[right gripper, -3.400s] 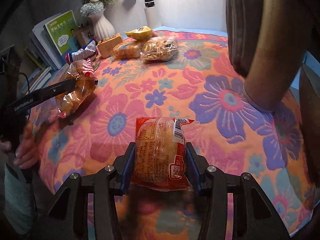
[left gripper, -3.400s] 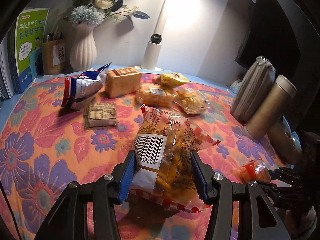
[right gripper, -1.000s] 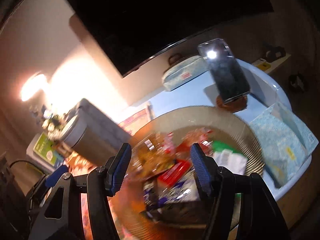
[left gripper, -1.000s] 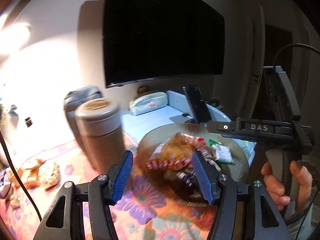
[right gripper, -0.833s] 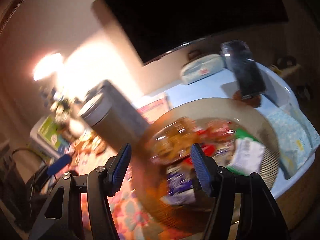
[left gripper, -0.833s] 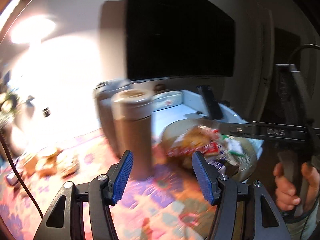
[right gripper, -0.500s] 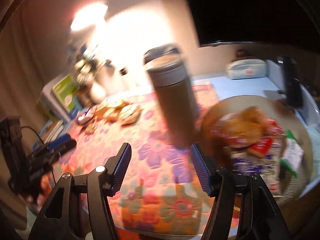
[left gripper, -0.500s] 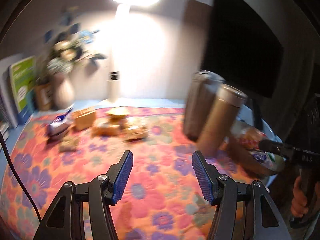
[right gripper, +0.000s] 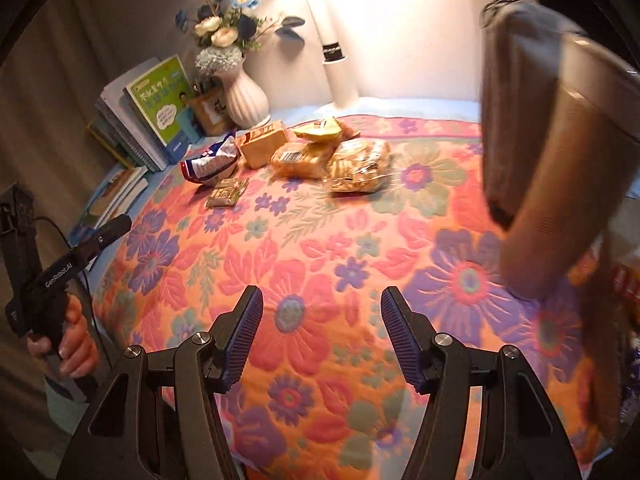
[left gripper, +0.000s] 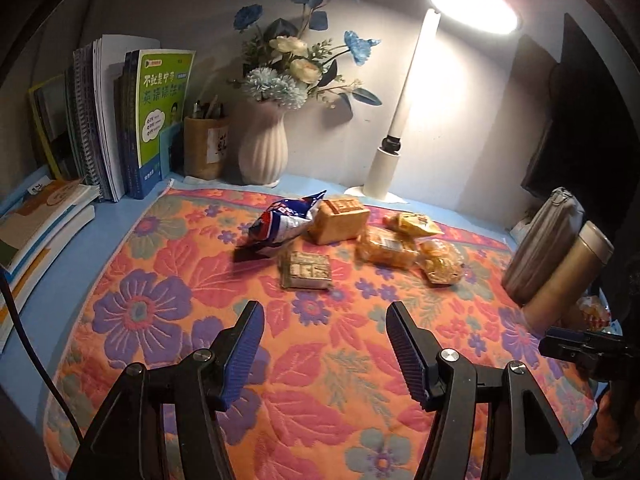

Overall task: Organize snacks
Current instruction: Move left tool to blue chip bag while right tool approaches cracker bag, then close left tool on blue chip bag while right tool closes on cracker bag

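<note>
- The table (left gripper: pixel 120 216) carries a flowered cloth (left gripper: pixel 168 280); the remaining snacks sit in a cluster in the upper middle of both wrist views, well apart from both sets of jaws.
- The left gripper (left gripper: pixel 324 344) has just been opening its jaws; they stand wide with only bare cloth between them. The right gripper (right gripper: pixel 320 336) also holds nothing, its jaws parted over the cloth.
- From the left gripper the cluster lies straight ahead and up-frame. The flat cracker pack (left gripper: pixel 306 270) is the nearest piece, almost on the centre line, its long axis running left to right across the frame.
- From the right gripper the same cluster lies ahead and toward the left of the frame; the clear bag of biscuits (right gripper: pixel 358 166) is its closest piece. Neither hand looks clearly nearer.
- The blue-and-white bag (left gripper: pixel 286 222) and the tan loaf pack (left gripper: pixel 340 220) sit behind the crackers; their print is too small to read.
- Writing: the left gripper's handle, at the left edge of the right wrist view, reads "GenRobot.AI"; the green book (left gripper: pixel 162 116) bears Chinese characters.
</note>
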